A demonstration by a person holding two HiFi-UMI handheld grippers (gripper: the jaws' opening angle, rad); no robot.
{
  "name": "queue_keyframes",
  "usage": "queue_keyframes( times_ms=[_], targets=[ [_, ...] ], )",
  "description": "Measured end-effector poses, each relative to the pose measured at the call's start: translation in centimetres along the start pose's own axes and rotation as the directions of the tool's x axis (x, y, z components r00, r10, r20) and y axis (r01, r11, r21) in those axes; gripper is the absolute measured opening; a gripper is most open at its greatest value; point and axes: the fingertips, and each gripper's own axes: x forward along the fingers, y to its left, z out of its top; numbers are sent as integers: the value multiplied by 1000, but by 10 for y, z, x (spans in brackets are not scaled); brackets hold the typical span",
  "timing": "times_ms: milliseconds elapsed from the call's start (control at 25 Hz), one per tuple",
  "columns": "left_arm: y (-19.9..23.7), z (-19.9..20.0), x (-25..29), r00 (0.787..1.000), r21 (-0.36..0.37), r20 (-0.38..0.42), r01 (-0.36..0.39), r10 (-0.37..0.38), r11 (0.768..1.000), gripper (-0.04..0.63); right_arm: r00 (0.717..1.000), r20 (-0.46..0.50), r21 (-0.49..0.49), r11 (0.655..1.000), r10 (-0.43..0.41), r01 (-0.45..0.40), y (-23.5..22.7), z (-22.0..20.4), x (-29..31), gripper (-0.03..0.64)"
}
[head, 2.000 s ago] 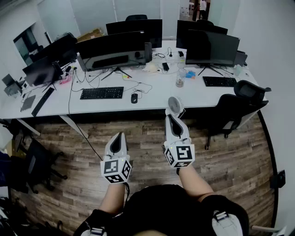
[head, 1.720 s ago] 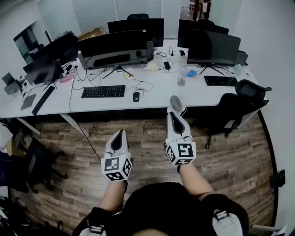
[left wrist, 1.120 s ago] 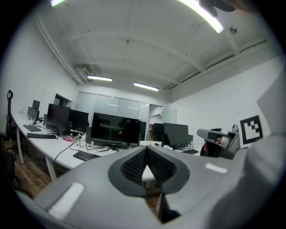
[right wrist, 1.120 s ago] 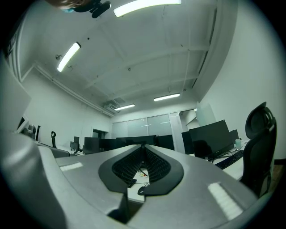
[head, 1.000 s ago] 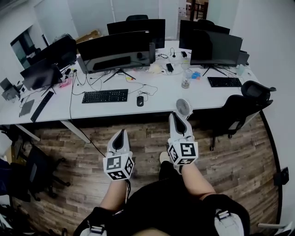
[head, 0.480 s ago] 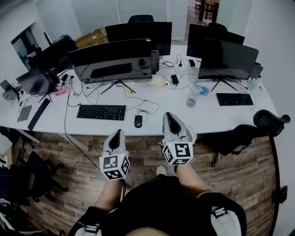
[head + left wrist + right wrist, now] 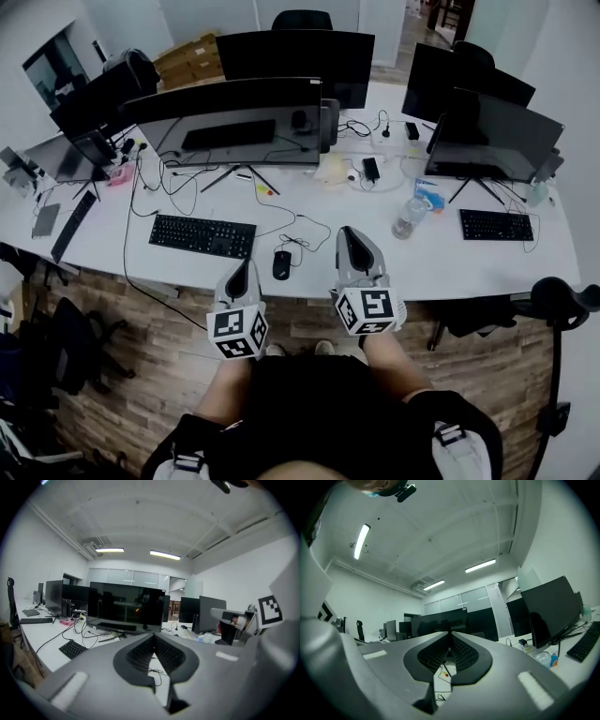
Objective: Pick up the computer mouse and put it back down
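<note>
With left gripper and right gripper both closed and empty, open one and pinch the light, slick, rigid mouse across its sides.

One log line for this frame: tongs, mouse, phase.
phase: pre-grasp | left tongs: shut, empty | right tongs: shut, empty | mouse: on desk, right of keyboard, untouched

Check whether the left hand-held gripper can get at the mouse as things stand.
Probably yes. The left hand-held gripper is at the desk edge just left of the mouse, with nothing between them; the keyboard lies off to the side. Its jaws are shut, so they must open first.
</note>
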Motion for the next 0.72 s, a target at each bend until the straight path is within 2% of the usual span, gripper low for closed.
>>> queue_keyframes(
  times_ms=[280, 440, 600, 720],
  targets=[
    [19, -12, 44, 997, 21, -68, 24, -23, 999, 54, 1000, -11, -13, 1000, -13, 13, 1, -6, 37, -2],
    [29, -29, 60, 991, -1, -132, 29, -29, 1000, 54, 999, -29, -19, 999, -39, 38, 2, -15, 45, -2],
    [28, -57, 77, 971, -52, -223, 77, -86, 996, 159, 997, -51, -30, 997, -66, 65, 1, -23, 45, -2],
    [24, -82, 88, 948, -66, -295, 102, -117, 993, 193, 993, -62, -36, 995, -98, 96, -4, -27, 42, -2]
  ],
)
